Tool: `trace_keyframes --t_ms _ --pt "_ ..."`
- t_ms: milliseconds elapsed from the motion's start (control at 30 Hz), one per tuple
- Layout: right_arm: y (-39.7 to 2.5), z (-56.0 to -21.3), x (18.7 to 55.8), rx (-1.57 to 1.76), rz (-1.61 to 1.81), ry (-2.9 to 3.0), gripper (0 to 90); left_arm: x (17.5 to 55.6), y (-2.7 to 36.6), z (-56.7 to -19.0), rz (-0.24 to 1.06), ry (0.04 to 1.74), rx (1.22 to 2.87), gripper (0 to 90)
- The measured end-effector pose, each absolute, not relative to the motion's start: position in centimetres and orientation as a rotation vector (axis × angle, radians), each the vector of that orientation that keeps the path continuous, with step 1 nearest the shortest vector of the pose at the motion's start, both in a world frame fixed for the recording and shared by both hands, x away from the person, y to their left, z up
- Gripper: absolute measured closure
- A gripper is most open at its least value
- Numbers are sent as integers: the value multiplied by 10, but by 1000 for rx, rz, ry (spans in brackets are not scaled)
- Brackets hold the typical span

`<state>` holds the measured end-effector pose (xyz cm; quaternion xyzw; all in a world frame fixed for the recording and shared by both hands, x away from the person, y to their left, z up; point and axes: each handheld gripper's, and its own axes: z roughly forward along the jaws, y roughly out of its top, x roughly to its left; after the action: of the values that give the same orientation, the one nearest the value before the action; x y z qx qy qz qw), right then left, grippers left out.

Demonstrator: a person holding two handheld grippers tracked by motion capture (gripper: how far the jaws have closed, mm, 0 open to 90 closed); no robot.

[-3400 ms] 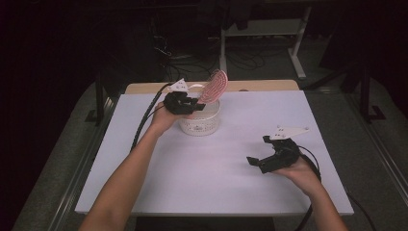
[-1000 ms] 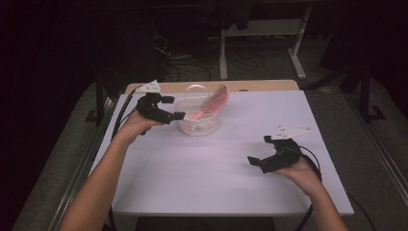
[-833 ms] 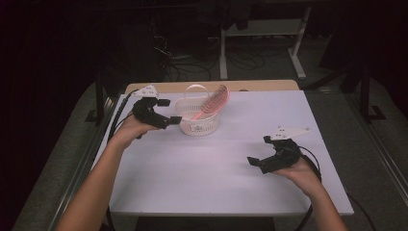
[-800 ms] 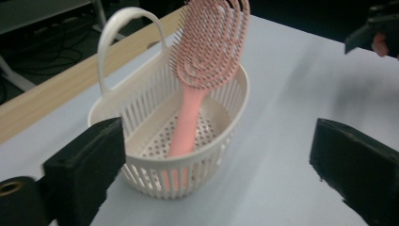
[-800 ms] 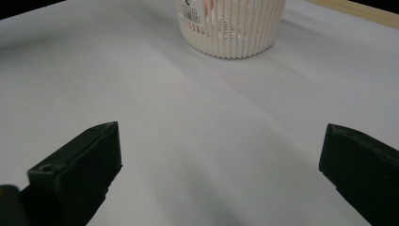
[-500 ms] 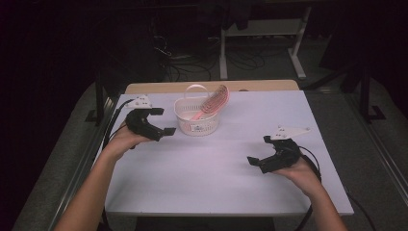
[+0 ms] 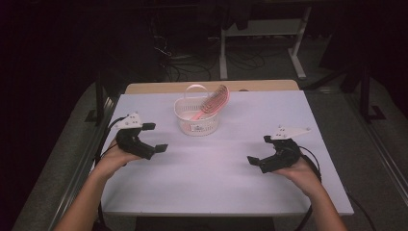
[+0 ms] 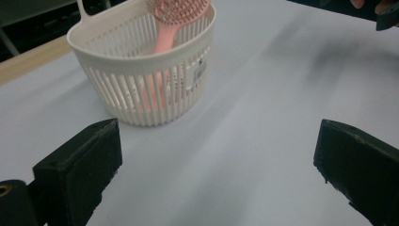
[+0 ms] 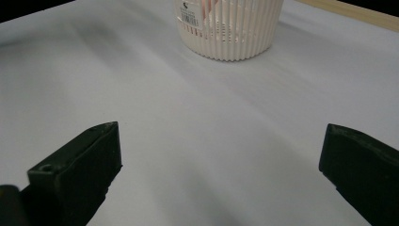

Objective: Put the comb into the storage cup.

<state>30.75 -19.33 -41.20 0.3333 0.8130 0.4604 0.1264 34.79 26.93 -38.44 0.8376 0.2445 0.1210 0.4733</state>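
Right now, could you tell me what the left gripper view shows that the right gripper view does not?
The left gripper view shows the pink hairbrush standing inside the basket, with the basket's rim in sight. The right gripper view shows the basket's lower wall and its barcode label, with just a pink hint behind the slats. Both share the white table and an open, empty hand-held gripper.

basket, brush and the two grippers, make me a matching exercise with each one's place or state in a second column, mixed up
Column one:
1. basket
2. hairbrush
3. left gripper
4. right gripper

Column two:
a. pink, leaning inside the container with its head above the rim
b. open and empty, near the table's right edge
c. white and slatted, standing toward the table's far edge
d. open and empty, near the table's left edge

Pairs: 1-c, 2-a, 3-d, 4-b
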Motion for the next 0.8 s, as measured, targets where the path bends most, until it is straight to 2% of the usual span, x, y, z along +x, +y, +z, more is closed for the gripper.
trace_keyframes --t_ms 300,800 --pt "-193 -414 307 971 1333 2370 0 329 281 -398 276 620 2052 16" --pt "-195 -417 305 981 1330 2369 0 322 285 -414 253 631 2074 16"
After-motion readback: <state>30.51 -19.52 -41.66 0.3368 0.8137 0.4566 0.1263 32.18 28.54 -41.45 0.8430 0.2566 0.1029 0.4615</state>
